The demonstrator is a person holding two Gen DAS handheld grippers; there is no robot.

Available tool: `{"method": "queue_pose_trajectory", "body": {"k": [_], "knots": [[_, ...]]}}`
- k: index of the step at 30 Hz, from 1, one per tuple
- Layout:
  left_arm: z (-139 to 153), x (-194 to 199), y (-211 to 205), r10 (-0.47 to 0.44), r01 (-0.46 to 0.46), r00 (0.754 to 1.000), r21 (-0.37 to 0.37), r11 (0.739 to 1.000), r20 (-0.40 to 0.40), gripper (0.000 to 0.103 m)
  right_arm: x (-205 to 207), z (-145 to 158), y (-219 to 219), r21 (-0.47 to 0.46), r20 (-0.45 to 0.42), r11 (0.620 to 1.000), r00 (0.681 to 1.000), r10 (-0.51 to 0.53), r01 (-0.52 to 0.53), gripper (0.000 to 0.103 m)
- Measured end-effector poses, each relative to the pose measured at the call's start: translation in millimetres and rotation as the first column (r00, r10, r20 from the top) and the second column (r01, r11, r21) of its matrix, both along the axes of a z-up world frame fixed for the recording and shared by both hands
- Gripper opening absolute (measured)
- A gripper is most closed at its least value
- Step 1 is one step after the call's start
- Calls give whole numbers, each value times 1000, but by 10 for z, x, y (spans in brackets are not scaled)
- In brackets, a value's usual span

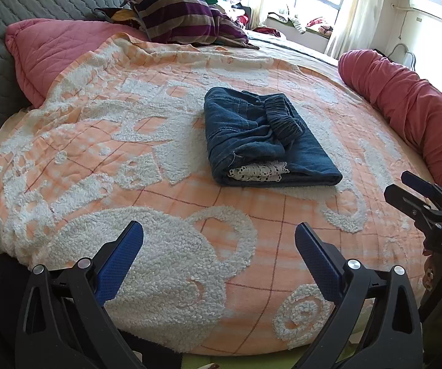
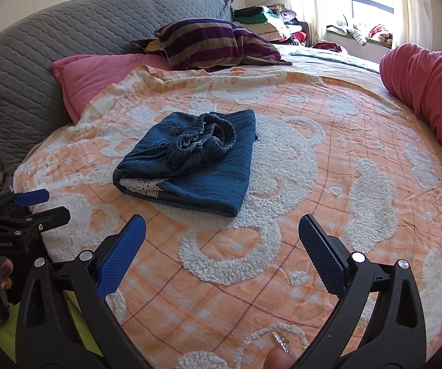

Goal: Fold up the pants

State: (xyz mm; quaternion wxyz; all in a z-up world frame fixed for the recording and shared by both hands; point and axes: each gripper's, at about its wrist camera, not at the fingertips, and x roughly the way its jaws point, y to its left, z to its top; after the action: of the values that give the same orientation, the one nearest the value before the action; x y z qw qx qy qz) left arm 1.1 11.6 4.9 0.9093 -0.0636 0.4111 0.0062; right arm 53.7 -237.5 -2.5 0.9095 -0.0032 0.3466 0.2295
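Observation:
Dark blue denim pants (image 1: pixel 260 138) (image 2: pixel 190 166) lie folded into a compact rectangle on the orange and white bedspread (image 1: pixel 147 160) (image 2: pixel 328 184). Their elastic waistband is bunched on top and white lace trim shows at the near edge. My left gripper (image 1: pixel 219 236) hovers open above the bedspread, well short of the pants, nothing between its blue pads. My right gripper (image 2: pixel 222 230) is likewise open and empty, just in front of the pants. Each gripper shows in the other's view: the right gripper (image 1: pixel 405 184) at the right edge, the left gripper (image 2: pixel 54 206) at the left edge.
A pink pillow (image 1: pixel 54 52) and a striped purple pillow (image 1: pixel 184 15) lie at the head of the bed against a grey quilted headboard (image 2: pixel 36 49). A rolled red blanket (image 1: pixel 405 101) lies along the right side. A fingertip (image 2: pixel 279 359) shows at the bottom edge.

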Motion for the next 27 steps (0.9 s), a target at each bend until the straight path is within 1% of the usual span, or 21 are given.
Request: {"method": "queue_pose_trajectory", "body": {"k": [27], "knots": [[20, 2, 25, 5, -5, 1000, 9, 1000, 4, 99, 14, -28, -27, 2, -10, 1000, 1000, -4, 4, 94]]}}
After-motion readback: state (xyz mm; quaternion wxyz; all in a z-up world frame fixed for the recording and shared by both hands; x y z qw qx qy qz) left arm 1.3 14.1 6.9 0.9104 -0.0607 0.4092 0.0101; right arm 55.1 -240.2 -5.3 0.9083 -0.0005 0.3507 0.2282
